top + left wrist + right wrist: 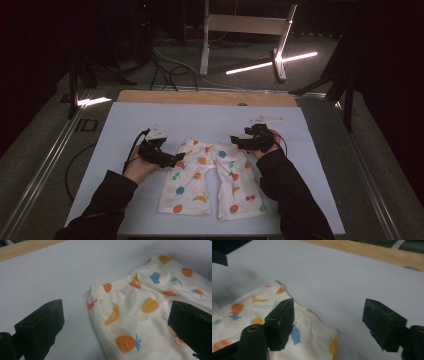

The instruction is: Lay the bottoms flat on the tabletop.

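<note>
1. Child's printed shorts (209,177): spread flat on the white worktop (150,117), waistband away from the person, legs toward the near edge.
2. Left hand-held gripper (176,159): jaws apart, empty, poised at the left waistband corner (93,291).
3. Right hand-held gripper (235,142): jaws apart, straddling the right waistband corner (329,333) without clamping.
4. Handling: likely light, soft, limp; prone to sagging and wrinkling.
5. Recommended hold: elastic waistband corners, both sides together.

Plenty of bare room on the pale blue mat (210,117) beyond the cream fruit-print cotton shorts (212,177), and down both sides too. The 2 hand-held black grippers crowd the waistband corners: left gripper (176,158), right gripper (234,140).
</note>
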`<state>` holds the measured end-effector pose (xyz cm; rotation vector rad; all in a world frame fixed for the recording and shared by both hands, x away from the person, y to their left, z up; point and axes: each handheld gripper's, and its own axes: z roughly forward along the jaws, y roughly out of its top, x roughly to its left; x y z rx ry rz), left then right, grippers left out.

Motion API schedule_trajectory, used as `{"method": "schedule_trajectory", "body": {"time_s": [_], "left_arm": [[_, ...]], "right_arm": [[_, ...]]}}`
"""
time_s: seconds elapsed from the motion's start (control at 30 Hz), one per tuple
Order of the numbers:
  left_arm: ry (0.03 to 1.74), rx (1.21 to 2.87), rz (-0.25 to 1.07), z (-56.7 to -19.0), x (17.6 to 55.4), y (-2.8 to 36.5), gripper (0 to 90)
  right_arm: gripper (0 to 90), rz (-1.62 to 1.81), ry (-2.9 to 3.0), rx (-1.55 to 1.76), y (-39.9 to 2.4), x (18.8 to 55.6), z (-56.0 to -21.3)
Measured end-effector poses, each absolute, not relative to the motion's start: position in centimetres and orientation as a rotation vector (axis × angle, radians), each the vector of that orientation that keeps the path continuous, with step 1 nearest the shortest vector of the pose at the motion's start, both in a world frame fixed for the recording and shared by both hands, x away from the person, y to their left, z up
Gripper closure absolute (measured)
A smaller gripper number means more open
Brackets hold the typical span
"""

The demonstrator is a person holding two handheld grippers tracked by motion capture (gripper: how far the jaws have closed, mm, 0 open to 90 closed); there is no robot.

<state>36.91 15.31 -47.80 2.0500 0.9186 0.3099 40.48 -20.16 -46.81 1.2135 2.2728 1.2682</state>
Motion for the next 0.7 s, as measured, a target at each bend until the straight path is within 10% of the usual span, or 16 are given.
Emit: {"method": "schedule_trajectory", "body": {"time_s": [0.23, 0.7], "left_arm": [[0.969, 2.102, 0.273, -49.4, 39.2, 14.1, 5.3], [1.083, 2.115, 0.200, -52.0, 41.2, 13.0, 42.7]], "right_arm": [[46.9, 1.153, 2.353, 1.335, -19.3, 42.1, -49.2], [69.6, 0.970, 2.457, 1.326, -18.2, 41.2, -51.4]]}}
